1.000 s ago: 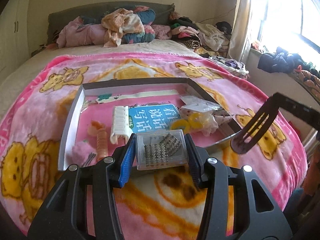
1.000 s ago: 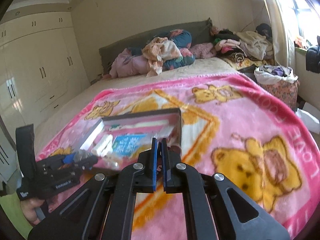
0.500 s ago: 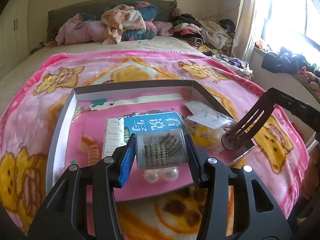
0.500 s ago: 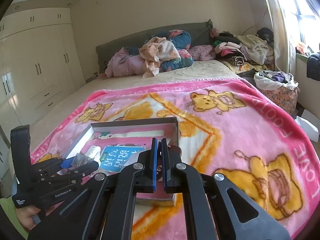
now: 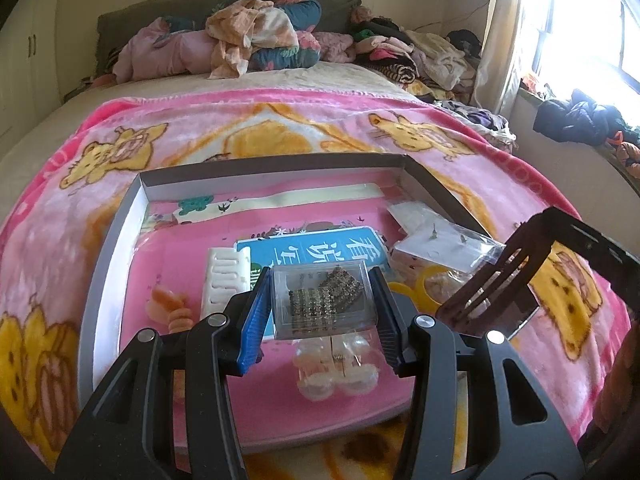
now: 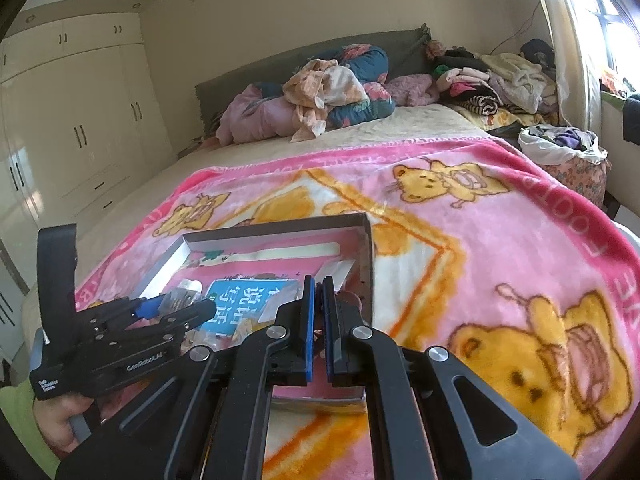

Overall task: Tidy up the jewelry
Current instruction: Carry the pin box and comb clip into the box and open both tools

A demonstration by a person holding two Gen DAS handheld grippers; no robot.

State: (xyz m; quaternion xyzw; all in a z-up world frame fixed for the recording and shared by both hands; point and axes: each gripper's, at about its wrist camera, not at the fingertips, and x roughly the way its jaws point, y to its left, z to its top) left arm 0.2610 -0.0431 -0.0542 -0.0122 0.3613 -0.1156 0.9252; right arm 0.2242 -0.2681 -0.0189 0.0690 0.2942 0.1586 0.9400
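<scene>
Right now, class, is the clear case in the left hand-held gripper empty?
No: the clear case, clamped in the left hand-held gripper, shows a dark beaded piece through its lid.

Below the left hand-held gripper (image 5: 324,316), a pearl hair clip (image 5: 336,372) sits on the pink floor of the grey box (image 5: 120,216). Ahead lie a white comb (image 5: 224,284) and blue booklet (image 5: 316,246); plastic bags (image 5: 436,240) crowd its right. The right hand-held gripper (image 6: 319,328) blocks the box's right wall. Bare pink floor shows at its lower left.
</scene>
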